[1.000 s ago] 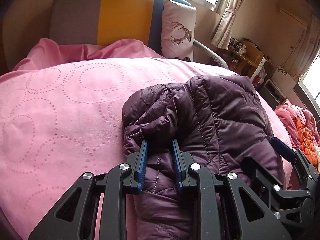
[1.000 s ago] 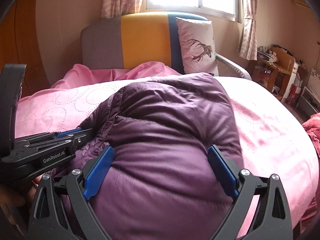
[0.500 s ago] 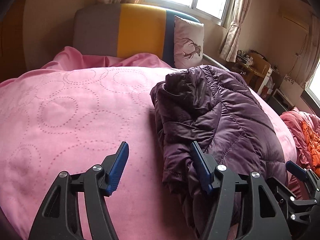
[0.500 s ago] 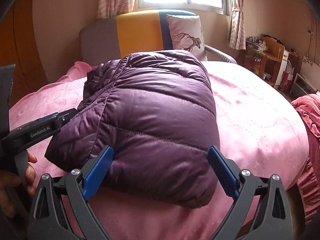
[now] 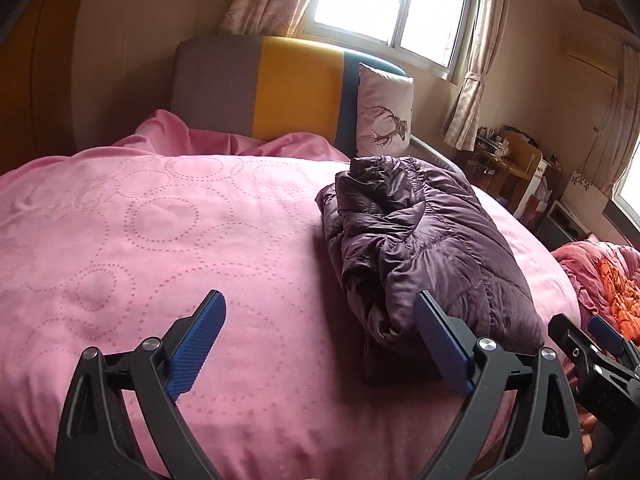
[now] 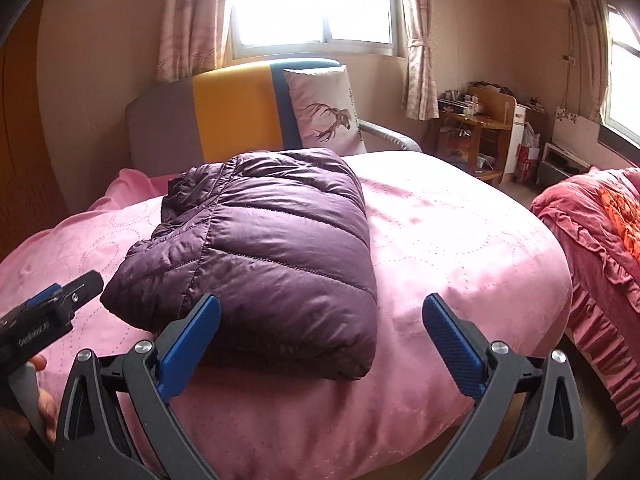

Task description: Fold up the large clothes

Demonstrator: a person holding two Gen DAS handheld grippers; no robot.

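A folded purple quilted jacket (image 5: pixel 420 240) (image 6: pixel 272 240) lies as a thick bundle on the pink bed cover (image 5: pixel 160 240), its collar end toward the headboard. My left gripper (image 5: pixel 320 304) hovers near the jacket's left side. Its jaws are opening wide and only the bed cover shows between them; the right finger overlaps the jacket's near corner in the picture. My right gripper (image 6: pixel 322 306) hangs in front of the jacket's near edge. Its jaws are also opening wide, and the pads do not press on the fabric.
A grey, yellow and blue headboard (image 5: pixel 296 88) and a deer-print pillow (image 5: pixel 382 112) stand at the far end. A red and orange quilt (image 6: pixel 600 240) lies to the right of the bed. A cluttered wooden desk (image 6: pixel 484 128) stands under the window wall.
The left gripper let go of the jacket's folded edge and opened wide. Both grippers drew back from the jacket, which stays folded on the bed.
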